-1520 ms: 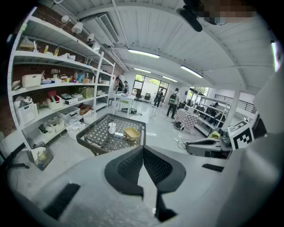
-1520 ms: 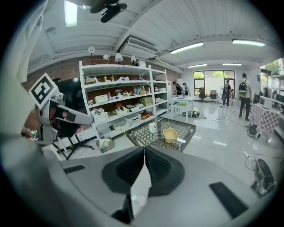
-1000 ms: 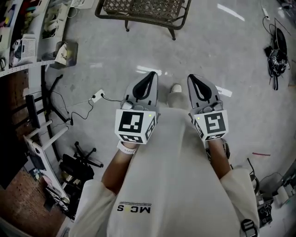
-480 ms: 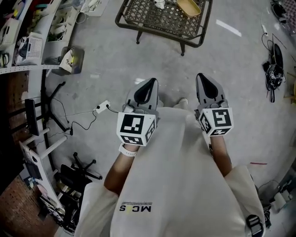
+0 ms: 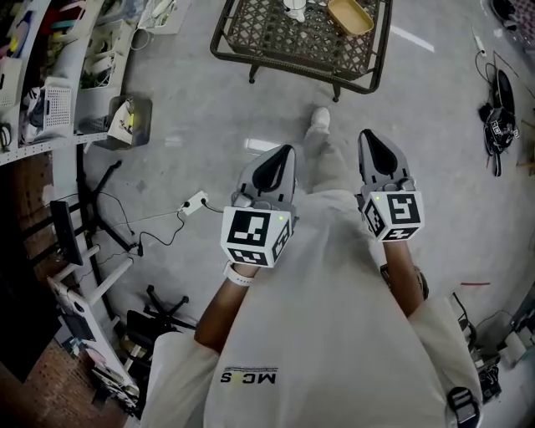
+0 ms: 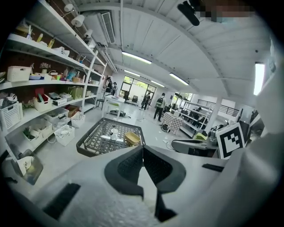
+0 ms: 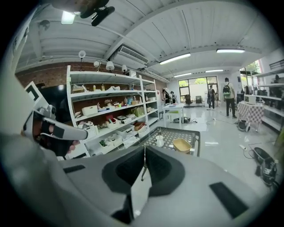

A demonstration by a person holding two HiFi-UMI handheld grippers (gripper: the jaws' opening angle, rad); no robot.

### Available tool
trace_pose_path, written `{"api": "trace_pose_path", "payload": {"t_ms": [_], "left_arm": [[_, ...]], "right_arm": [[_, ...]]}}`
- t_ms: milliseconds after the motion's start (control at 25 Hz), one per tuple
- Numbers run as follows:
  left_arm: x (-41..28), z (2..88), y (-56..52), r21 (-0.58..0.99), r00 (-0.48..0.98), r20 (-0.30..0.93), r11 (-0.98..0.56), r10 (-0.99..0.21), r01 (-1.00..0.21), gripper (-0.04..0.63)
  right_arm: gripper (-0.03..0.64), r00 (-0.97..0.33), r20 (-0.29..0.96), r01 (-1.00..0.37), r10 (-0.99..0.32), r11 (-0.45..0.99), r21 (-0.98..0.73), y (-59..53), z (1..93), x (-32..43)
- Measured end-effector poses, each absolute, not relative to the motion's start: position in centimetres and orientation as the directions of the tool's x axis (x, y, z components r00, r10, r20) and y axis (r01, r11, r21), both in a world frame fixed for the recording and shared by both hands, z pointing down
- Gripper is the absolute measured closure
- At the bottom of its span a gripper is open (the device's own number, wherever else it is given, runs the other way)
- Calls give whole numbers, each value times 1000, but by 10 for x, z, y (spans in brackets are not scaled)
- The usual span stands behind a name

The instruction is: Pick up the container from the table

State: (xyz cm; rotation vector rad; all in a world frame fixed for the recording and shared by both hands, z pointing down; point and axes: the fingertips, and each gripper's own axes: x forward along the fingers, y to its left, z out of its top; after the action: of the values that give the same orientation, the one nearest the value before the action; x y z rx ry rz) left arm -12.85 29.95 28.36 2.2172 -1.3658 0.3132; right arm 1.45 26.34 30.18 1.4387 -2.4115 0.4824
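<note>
Shirt print: cream shirt [image 5: 326,334], dark letters low on the chest, upside down in the head view; "MC" and "S" readable, the mark between them not.
Arms: both forearms bare and held out in front of the body, roughly parallel; white band on the left wrist [image 5: 236,273].
Marker cubes: black-and-white square patterns, one on the back of each claw; no words on them.
Left claw [image 5: 282,155]: jaws together, tips touching, nothing between them; held over the grey floor [image 5: 192,109], pointing towards the worktop.
Right claw [image 5: 372,144]: jaws together, nothing held; level with the left one, well apart from the container.
Worktop [image 5: 280,38]: dark metal lattice top with a raised rim, on thin legs, ahead of both claws.
Container [image 5: 350,15]: shallow tan-yellow tray, rectangular with rounded corners, looks empty; lies flat on the worktop's far right part, no label visible.
Cup [image 5: 294,8]: white, upright on the lattice, left of the container, not touching it.
Shelves [image 5: 50,84]: white, along the left, full of small bins.
</note>
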Motion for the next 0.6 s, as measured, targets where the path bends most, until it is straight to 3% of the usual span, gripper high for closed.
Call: {"api": "trace_pose_path", "payload": {"t_ms": [480,600], "left_arm": [[-99,286,95,258,459,501,-380,-734,-888,571],[-83,285,51,253,455,508,-378,-732,-891,571]], "right_arm": [[588,-473,478,-872,-740,469,-137,66,346,38],[518,-498,507,-855,-704,497,-150,26,361,44]]}}
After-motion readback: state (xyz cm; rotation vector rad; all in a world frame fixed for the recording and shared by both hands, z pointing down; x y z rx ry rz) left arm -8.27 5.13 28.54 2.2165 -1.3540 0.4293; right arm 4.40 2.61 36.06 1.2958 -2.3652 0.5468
